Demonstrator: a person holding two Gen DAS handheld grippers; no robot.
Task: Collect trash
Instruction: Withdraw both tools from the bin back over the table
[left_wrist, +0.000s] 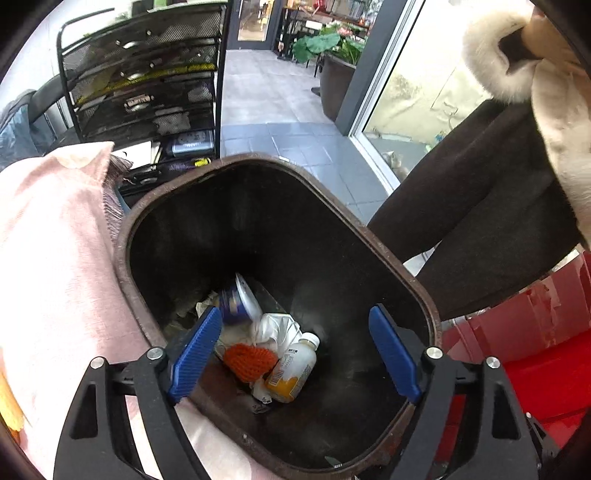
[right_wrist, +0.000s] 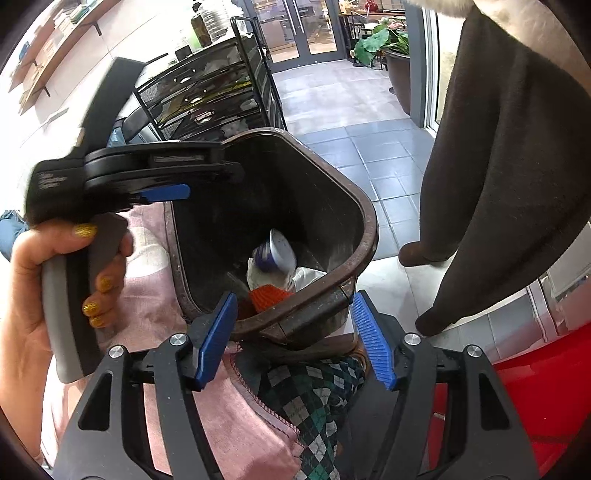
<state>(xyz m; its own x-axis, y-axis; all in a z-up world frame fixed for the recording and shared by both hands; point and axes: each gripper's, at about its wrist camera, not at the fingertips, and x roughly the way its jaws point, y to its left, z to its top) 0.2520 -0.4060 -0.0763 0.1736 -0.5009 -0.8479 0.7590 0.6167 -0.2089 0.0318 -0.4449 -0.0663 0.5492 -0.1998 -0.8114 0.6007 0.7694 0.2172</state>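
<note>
hovering over trash bin (left_wrist: 388, 254), both grippers (left_wrist: 295, 347) (right_wrist: 295, 332) spread; bottle (left_wrist: 293, 365) label unreadable

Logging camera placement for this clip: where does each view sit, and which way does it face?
Left wrist: above the dark brown plastic bin, looking down inside at an orange-capped juice bottle and orange knit ball; its open left gripper shows.
Right wrist: beside the bin's rim, looking obliquely in; its open right gripper shows, plus the left hand with its tool.
Shared: bin, blue-white cup.
</note>
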